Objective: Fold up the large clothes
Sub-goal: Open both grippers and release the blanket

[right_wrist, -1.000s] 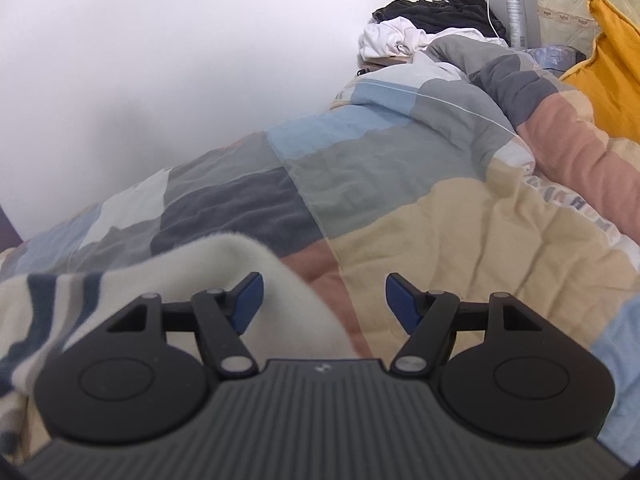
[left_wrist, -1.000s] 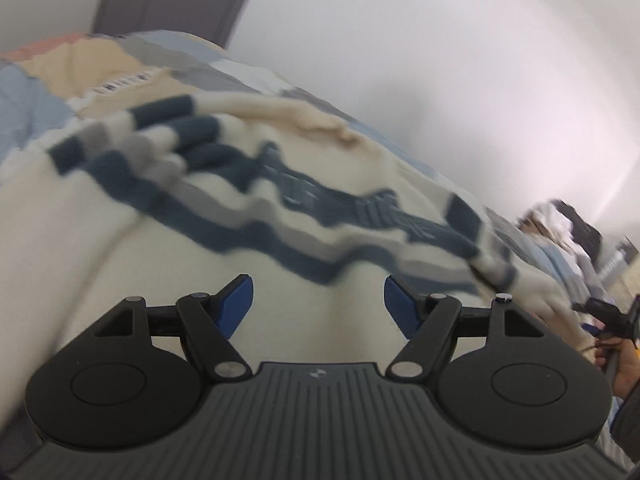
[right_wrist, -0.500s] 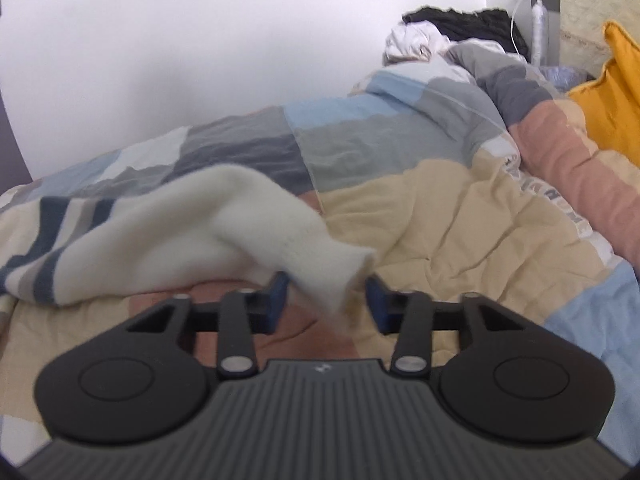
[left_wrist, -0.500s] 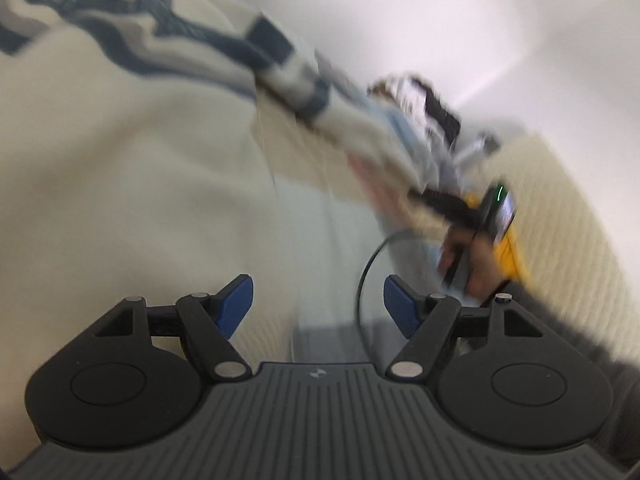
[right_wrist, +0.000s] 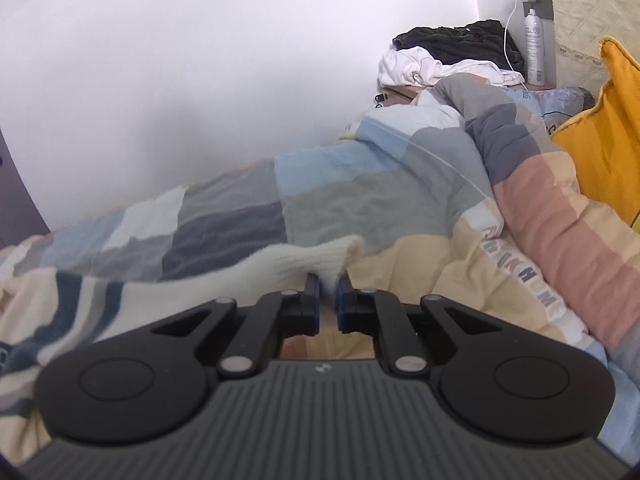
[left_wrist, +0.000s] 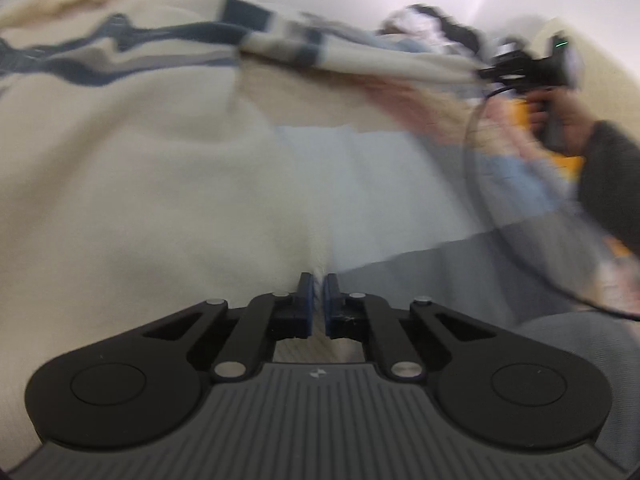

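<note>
— Sweater (left_wrist: pixel 132 184) first: where is it?

— Spread over the quilt (right_wrist: pixel 400 200) on the bed, cream knit with navy and grey stripes. One sleeve (right_wrist: pixel 296 260) stretches out to the side, its cuff lifted off the quilt.

— What has the cuff?

— The right gripper (right_wrist: pixel 328 292). Its jaws are closed tight on the cuff's edge, and cream knit sticks up between the blue pads (right_wrist: pixel 314 300).

— And the left gripper (left_wrist: pixel 316 296)?

— Clamped too. Its jaws are nearly together, pinching a fold of the cream body near the sweater's edge, where a pale blue quilt patch begins.

— Can one gripper see the other?

— Yes. The left view is blurred, but far right in it a hand (left_wrist: pixel 556 108) in a dark sleeve holds the right gripper (left_wrist: pixel 488 74) with the striped sleeve pulled straight to it.

— Anything beyond?

— A yellow pillow (right_wrist: pixel 600 136) at right, a pile of white and black clothes (right_wrist: pixel 452 56) by the wall, and a spray can (right_wrist: pixel 534 48) beside the pile.
</note>
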Available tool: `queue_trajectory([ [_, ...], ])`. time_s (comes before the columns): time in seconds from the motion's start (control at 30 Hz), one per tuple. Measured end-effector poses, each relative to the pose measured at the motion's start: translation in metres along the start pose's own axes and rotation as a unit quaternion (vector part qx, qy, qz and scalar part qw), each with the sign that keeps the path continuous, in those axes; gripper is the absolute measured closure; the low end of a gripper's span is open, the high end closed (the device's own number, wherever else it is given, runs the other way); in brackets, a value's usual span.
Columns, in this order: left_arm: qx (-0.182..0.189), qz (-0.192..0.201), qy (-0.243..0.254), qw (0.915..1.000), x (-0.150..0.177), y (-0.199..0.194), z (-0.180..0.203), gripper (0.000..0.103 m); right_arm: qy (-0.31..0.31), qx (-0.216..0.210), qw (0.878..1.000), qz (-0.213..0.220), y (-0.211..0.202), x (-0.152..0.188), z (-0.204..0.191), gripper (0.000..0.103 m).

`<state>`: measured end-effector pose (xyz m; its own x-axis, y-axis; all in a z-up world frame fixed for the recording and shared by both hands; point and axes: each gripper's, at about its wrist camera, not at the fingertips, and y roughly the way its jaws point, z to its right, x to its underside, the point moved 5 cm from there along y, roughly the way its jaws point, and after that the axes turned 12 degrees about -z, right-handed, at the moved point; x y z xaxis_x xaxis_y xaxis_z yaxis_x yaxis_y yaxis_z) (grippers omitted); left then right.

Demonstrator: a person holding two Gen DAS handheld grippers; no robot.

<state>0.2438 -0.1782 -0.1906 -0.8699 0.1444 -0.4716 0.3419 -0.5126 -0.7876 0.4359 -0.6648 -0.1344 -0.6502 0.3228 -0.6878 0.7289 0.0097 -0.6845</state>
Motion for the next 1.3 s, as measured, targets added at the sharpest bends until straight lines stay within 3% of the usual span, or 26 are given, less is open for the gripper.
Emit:
queue_trajectory([
  [0.1, 0.051, 0.0, -0.018, 0.9986, -0.003, -0.007, 0.009, 0.098, -0.003, 0.01, 1.0, -0.002, 0.003, -0.008, 0.005, 0.093],
  [0.23, 0.076, -0.022, -0.053, 0.9954, -0.001, 0.007, 0.003, 0.098, -0.011, 0.051, 0.998, -0.043, 0.035, 0.0, 0.014, 0.093],
  [0.43, 0.081, -0.033, -0.072, 0.9936, 0.006, 0.017, -0.008, 0.097, 0.012, 0.087, 0.992, -0.093, 0.083, 0.036, 0.029, 0.092],
  [0.57, 0.088, -0.03, -0.063, 0.9937, 0.0, 0.012, -0.01, 0.097, 0.029, 0.093, 0.991, -0.088, 0.087, 0.049, 0.03, 0.088],
  [0.63, 0.093, -0.028, -0.074, 0.9925, -0.002, 0.007, -0.013, 0.092, 0.038, 0.106, 0.989, -0.091, 0.083, 0.054, 0.029, 0.079],
  [0.67, 0.095, -0.025, -0.084, 0.9916, -0.004, 0.003, -0.016, 0.085, 0.043, 0.113, 0.988, -0.093, 0.079, 0.056, 0.028, 0.069],
  [0.7, 0.095, -0.022, -0.094, 0.9908, -0.006, -0.001, -0.019, 0.068, 0.05, 0.114, 0.988, -0.094, 0.074, 0.056, 0.029, 0.059],
  [0.77, 0.089, -0.005, -0.104, 0.9905, -0.01, -0.013, -0.022, 0.054, 0.059, 0.096, 0.989, -0.093, 0.061, 0.056, 0.026, 0.053],
  [0.83, 0.084, 0.016, -0.107, 0.9906, -0.013, -0.032, -0.025, 0.053, 0.062, 0.086, 0.991, -0.084, 0.043, 0.052, 0.018, 0.053],
  [1.03, 0.046, 0.085, -0.11, 0.9893, -0.021, -0.1, -0.031, 0.051, 0.033, 0.055, 0.997, -0.04, -0.027, 0.029, -0.04, 0.053],
  [1.3, -0.039, 0.155, -0.156, 0.9747, -0.006, -0.196, -0.069, 0.051, -0.06, -0.042, 0.997, 0.002, -0.128, 0.017, -0.189, 0.053],
])
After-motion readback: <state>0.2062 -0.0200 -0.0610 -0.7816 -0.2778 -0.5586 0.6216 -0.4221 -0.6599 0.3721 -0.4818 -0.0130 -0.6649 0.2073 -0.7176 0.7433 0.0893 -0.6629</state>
